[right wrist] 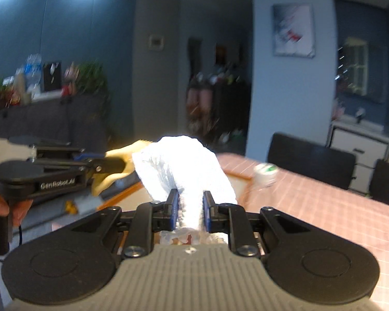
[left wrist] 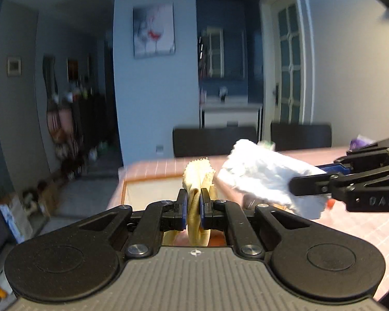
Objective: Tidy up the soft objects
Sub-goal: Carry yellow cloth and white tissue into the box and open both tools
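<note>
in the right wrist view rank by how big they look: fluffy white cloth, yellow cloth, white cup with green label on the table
1. Fluffy white cloth, clamped in the right gripper; nearness inflates it.
2. Yellow cloth, held by the left gripper, partly hidden.
3. White cup with green label, blurred.

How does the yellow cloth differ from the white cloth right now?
The yellow cloth is thin and smooth with a frayed edge; the white cloth is thicker, fluffy and bulkier. The left tongs pinch the yellow cloth; the right tongs pinch the white cloth. Both are held up above the table.
</note>
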`<state>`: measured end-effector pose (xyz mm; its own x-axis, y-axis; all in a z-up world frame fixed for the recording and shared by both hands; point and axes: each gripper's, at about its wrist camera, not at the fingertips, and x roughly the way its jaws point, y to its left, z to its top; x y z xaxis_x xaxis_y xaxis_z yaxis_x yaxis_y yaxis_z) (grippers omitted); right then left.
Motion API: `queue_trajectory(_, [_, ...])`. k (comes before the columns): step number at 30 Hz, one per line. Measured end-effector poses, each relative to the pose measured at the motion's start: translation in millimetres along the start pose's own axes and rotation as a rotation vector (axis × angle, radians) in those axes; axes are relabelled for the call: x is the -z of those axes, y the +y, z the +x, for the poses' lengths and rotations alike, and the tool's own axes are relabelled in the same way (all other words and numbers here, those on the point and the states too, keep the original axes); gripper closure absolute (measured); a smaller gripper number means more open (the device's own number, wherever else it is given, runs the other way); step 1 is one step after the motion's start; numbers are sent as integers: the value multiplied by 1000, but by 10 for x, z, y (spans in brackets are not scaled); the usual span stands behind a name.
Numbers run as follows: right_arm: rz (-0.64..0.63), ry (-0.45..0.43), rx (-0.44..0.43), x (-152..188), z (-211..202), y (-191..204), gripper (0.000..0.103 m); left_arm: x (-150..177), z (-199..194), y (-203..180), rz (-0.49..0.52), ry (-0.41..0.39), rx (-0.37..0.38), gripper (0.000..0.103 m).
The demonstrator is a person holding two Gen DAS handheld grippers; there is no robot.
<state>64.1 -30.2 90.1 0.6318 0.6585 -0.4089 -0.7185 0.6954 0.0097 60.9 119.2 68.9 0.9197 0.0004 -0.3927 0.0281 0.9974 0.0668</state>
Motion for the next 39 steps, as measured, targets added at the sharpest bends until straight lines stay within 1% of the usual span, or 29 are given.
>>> queue_trajectory(3, [-16, 93, -17, 10, 411, 53, 85, 57, 275, 88, 14, 97, 18, 93])
queue_trajectory(5, [-16, 167, -30, 44, 676, 23, 85, 151, 368, 179, 23, 157, 27, 93])
queue_trajectory(8, [-12, 272, -38, 89, 1071, -36, 85, 270, 560, 268, 65, 242, 29, 93])
queue_trajectory(10, [-23, 319, -34, 76, 1287, -31, 85, 316, 706, 299, 95, 293, 29, 93])
queue_trajectory(13, [-81, 361, -9, 90, 1534, 23, 85, 370, 896, 352, 144, 350, 17, 93])
queue_trajectory(17, [-168, 372, 47, 79, 1825, 81, 85, 408, 1040, 376, 197, 374, -7, 93])
queue_trajectory(21, [-153, 395, 82, 32, 2061, -24, 85, 372, 1208, 386, 230, 385, -15, 93])
queue_trajectory(23, [-136, 406, 96, 19, 2152, -74, 85, 364, 1312, 427, 225, 399, -16, 93])
queue_trajectory(27, [-103, 445, 111, -8, 2328, -166, 85, 362, 1472, 547, 181, 453, -6, 92])
queue_trajectory(31, [-126, 477, 117, -8, 2484, -169, 84, 366, 1521, 617, 152, 482, -13, 90])
queue_trajectory(35, [-128, 556, 112, 75, 2632, -182, 84, 335, 1535, 617, 164, 491, -24, 83])
queue_trajectory(36, [-133, 554, 115, 67, 2633, -184, 84, 331, 1524, 605, 173, 489, -28, 79])
queue_trajectory(39, [-161, 555, 115, 72, 2621, -162, 82, 305, 1510, 583, 190, 489, -36, 72])
